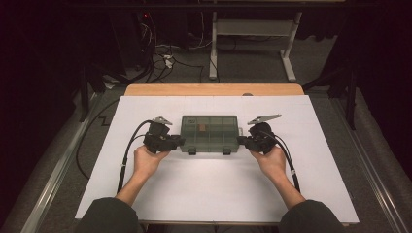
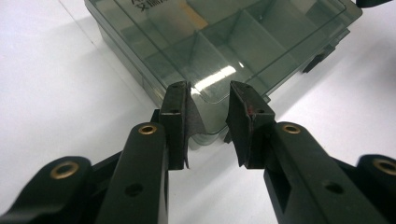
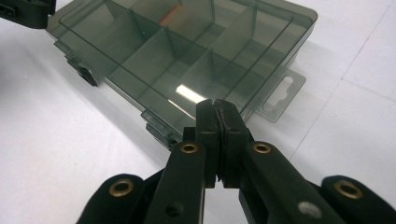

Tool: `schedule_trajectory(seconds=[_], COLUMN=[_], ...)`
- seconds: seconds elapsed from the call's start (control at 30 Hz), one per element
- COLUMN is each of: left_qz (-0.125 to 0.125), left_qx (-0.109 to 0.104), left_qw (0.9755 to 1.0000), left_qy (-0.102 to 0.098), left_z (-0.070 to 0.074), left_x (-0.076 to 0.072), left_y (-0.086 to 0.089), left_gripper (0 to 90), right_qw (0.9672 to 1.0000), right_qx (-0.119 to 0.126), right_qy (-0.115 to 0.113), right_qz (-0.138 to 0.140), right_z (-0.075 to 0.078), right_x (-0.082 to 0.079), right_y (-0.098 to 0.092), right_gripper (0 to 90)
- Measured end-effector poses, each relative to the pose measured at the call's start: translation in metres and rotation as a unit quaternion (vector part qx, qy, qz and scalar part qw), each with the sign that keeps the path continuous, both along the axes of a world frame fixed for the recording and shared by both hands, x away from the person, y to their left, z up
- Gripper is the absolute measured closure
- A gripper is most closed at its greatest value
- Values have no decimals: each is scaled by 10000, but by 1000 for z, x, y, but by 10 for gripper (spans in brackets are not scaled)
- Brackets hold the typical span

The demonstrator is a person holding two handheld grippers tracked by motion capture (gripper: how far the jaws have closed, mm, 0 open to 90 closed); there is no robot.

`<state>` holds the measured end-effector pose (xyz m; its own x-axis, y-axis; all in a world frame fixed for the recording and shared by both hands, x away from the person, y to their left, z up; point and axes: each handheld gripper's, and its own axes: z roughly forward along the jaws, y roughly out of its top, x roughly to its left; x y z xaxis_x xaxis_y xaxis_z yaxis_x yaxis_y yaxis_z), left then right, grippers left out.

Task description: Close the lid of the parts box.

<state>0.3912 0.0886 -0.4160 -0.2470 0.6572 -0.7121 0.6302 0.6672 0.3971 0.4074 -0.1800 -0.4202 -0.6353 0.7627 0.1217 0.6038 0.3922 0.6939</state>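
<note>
1. The smoky green compartment box [image 1: 209, 134] lies flat with its clear lid closed, at the centre of the white sheet [image 1: 194, 194] that covers the table; from the sheet's middle it sits a touch toward 12 o'clock

2. Left gripper [image 1: 176, 141] sits at the box's 9 o'clock end, held in the person's left hand [image 1: 145, 161]; its tip is right against that short side in the high view

3. In the left gripper view the left gripper's [image 2: 209, 105] jaws stand apart, a clear gap between the pads, with the rounded corner of the box [image 2: 233, 42] between and just beyond the tips; whether the pads press on it I cannot tell

4. Right gripper [image 1: 244, 141] is at the box's 3 o'clock end, in the right hand [image 1: 272, 162], tip at the short side

5. In the right gripper view the right gripper's [image 3: 217, 105] jaws are pressed together, pad to pad, nothing between them; the tips sit at the lid's edge at the near rim of the box [image 3: 177, 51]

6. A hang tab [image 3: 280, 95] with a slot sticks out from the box's end, at about 2 o'clock from those closed tips

7. A small brownish piece [image 1: 201, 128] shows through the lid in one compartment; what it is I cannot tell

8. Two dark latches [image 1: 209, 151] sit on the box's 6 o'clock long side, facing the person
</note>
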Motion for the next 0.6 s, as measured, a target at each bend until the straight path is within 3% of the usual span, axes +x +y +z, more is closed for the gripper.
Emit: schedule_trajectory(seconds=[0.1, 0.13, 0.17, 0.2, 0.33, 0.37, 0.43, 0.6], left_qz=[-52, 79, -25, 89, 99, 6, 102, 106], left_qx=[43, -22, -1, -126, -251, -191, -269, -251], left_qw=[10000, 10000, 10000, 9999, 9993, 9992, 9990, 9983], left_qy=[-32, 5, -75, -69, -251, -360, -341, -520], left_z=[-2, -1, 0, 3, 11, 11, 15, 16], left_x=[-1, -2, -3, -4, -9, -10, -13, -18], left_y=[1, 0, 2, 2, 5, 7, 8, 14], left_gripper=[684, 683, 675, 654, 585, 570, 548, 502], right_qw=[10000, 10000, 10000, 10000, 9999, 9999, 9998, 9997], right_qx=[25, 37, 54, 83, 142, 145, 172, 177], right_qy=[1, -1, -6, -28, -51, -66, -98, -182], right_qz=[-6, -5, -16, -14, -19, -26, -29, -54], right_z=[-1, -1, 0, 1, 4, 4, 3, 4], right_x=[0, -1, -1, -1, -4, -5, -6, -11], right_y=[0, -1, -1, -2, -5, -6, -7, -11], right_gripper=[880, 870, 856, 847, 805, 790, 765, 682])
